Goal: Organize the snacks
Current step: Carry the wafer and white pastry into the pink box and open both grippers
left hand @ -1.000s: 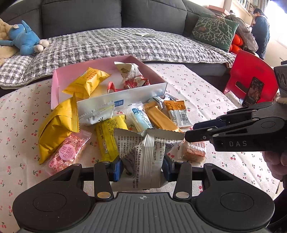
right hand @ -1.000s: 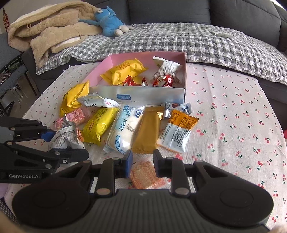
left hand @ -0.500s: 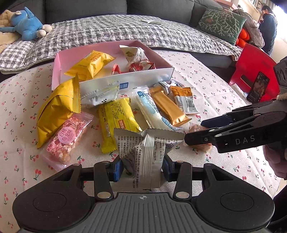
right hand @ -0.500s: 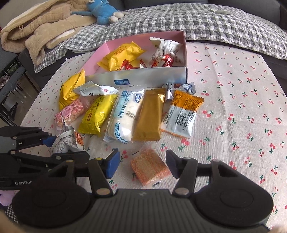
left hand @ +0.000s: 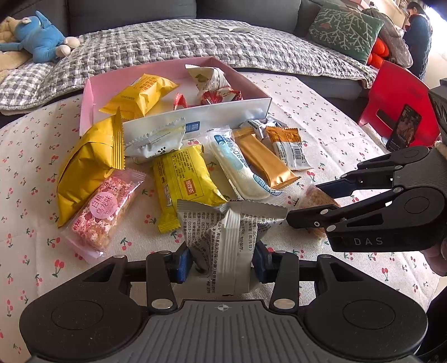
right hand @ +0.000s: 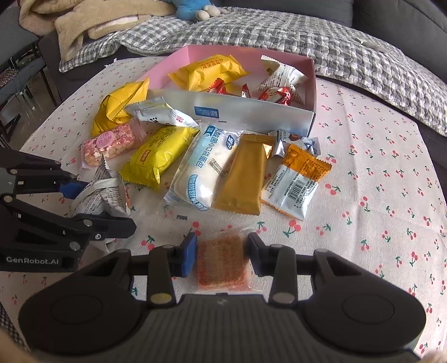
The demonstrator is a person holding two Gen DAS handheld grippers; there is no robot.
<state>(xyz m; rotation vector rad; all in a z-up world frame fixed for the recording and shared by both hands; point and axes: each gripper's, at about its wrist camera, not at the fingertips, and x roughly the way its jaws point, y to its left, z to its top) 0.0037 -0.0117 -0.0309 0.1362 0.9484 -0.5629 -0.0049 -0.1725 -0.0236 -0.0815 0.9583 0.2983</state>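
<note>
My left gripper [left hand: 222, 262] is shut on a grey-white printed packet [left hand: 232, 231], held upright just above the cherry-print tablecloth. My right gripper [right hand: 222, 257] has its jaws closing on a clear-wrapped orange cracker [right hand: 220, 259] lying on the cloth, and both pads touch the wrapper's sides. In the left wrist view the right gripper [left hand: 306, 203] reaches in from the right over that cracker [left hand: 318, 196]. The pink box [left hand: 89, 92] beyond holds a yellow packet, red candies and a white pouch. Several loose snacks lie in front of it, among them a yellow packet [left hand: 181, 178] and a gold bar [left hand: 262, 159].
A sofa with a checked blanket [left hand: 195, 36] and a blue plush toy [left hand: 39, 42] runs behind the table. A red chair [left hand: 399, 106] stands at the right edge, with a person [left hand: 416, 33] further back. A beige coat [right hand: 83, 16] lies on the sofa's left.
The right jaws went from shut above the orange cracker to wide open, then closed in on its sides. The left gripper kept its hold on the printed packet.
</note>
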